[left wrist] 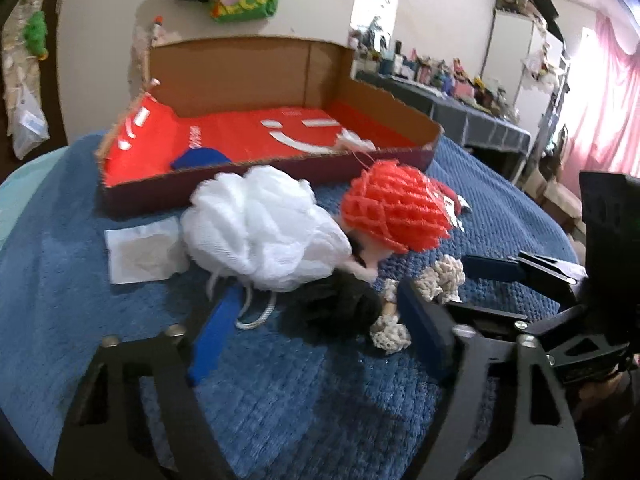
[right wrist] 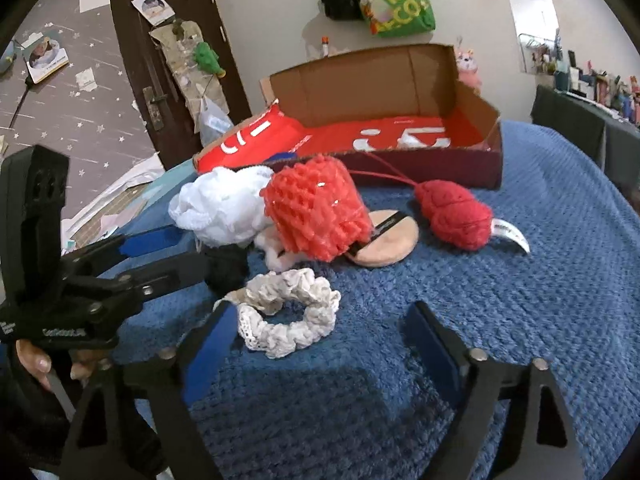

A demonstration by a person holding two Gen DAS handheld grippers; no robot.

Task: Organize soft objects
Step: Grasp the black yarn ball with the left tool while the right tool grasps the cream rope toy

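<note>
Cream lace scrunchie lying on blue blanket, short of the cardboard box. Right gripper spread wide around it, not touching. Left gripper likewise spread, near the black pouf (beside the white loofah). Likely snag: lace catching one finger only, or loofah cord dragged along.

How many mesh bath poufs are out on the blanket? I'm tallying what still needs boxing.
2: a white pouf left of the pile, and an orange-red pouf touching its right side. More could lie hidden beneath them.
</note>
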